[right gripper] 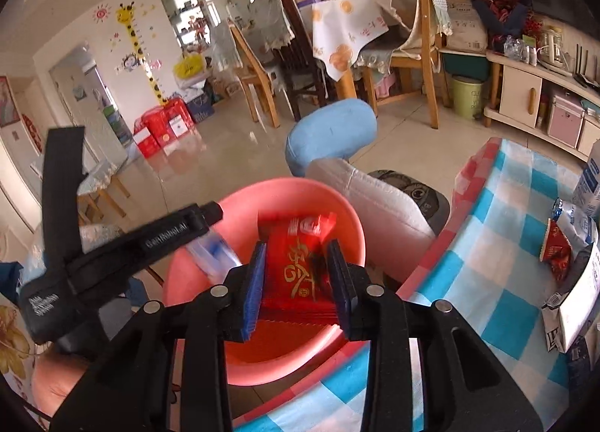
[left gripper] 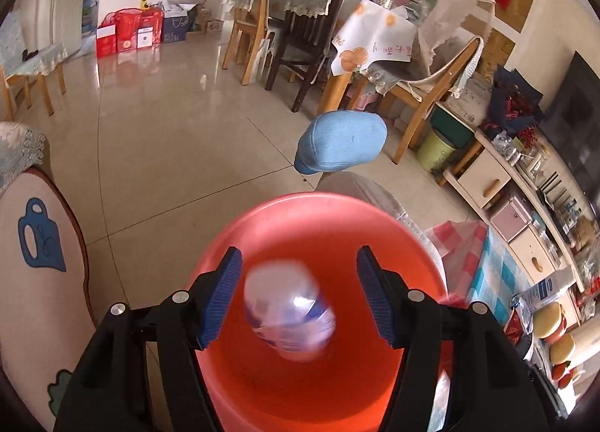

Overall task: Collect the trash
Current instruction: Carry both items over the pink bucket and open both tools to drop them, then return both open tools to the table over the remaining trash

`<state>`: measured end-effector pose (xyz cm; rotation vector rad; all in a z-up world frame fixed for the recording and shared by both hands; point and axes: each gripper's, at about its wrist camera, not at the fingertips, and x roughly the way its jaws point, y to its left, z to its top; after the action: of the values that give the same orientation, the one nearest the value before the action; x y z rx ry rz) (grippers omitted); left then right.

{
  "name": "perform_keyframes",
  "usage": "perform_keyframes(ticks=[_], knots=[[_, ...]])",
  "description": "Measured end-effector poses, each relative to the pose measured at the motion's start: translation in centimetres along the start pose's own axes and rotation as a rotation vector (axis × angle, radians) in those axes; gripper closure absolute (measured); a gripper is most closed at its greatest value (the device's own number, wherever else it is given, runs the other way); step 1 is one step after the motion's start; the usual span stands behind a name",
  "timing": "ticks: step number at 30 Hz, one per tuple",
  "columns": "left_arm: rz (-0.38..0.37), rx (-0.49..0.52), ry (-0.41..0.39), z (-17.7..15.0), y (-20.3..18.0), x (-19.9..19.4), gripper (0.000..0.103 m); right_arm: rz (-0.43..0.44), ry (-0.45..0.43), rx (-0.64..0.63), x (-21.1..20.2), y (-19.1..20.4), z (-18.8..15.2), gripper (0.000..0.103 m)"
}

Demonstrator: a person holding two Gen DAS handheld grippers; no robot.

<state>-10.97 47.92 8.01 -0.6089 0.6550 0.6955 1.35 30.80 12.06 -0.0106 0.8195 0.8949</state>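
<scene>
Left gripper [left gripper: 298, 295] spread apart above blurred plastic bottle [left gripper: 288, 315] in red bin [left gripper: 318, 222], right gripper [right gripper: 296, 276] clamped on red packet [right gripper: 296, 274].

Left claw [left gripper: 299, 295]: 2 blue-padded fingers [left gripper: 221, 300] spread wide apart, nothing touching either pad, black frame pointing forward and downward. Seen also from the right wrist view as a black body reaching in from the left side [right gripper: 112, 244], angled across toward the middle, slightly blurred at its tip.

Right claw [right gripper: 298, 284]: fingers [right gripper: 253, 289] drawn close together, both blue pads pressed flat against the sides of a red packet [right gripper: 296, 274] held between them, gripped upright. Black frame pointing forward and down.
</scene>
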Motion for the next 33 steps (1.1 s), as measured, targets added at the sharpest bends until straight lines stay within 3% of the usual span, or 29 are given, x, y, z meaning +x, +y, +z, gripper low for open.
perform_keyframes(ticks=[1,3,10,20,29,33], knots=[[0.0,-0.004,-0.003,-0.1,0.0,0.0,0.03,0.001,0.0,0.009,0.0,0.0,-0.1,0.05],[-0.016,-0.003,-0.018,-0.3,-0.2,-0.1,0.027,-0.008,-0.018,0.017,-0.4,-0.5,-0.6,0.038],[-0.056,0.083,-0.061,-1.0,-2.4,-0.4,0.014,-0.13,-0.065,0.014,-2.0,-2.2,-1.4,0.021],[-0.145,0.123,-0.211,-2.5,-5.4,-2.6,0.013,-0.256,-0.127,0.01,-5.3,-4.5,-2.5,0.016],[-0.209,0.265,-0.303,-4.1,-9.1,-4.6,0.012,-0.318,-0.151,0.013,-7.5,-6.6,-3.8,0.014],[-0.232,0.324,-0.273,-4.9,-11.0,-4.4,0.012,-0.348,-0.159,0.016,-8.7,-7.7,-4.6,0.014]])
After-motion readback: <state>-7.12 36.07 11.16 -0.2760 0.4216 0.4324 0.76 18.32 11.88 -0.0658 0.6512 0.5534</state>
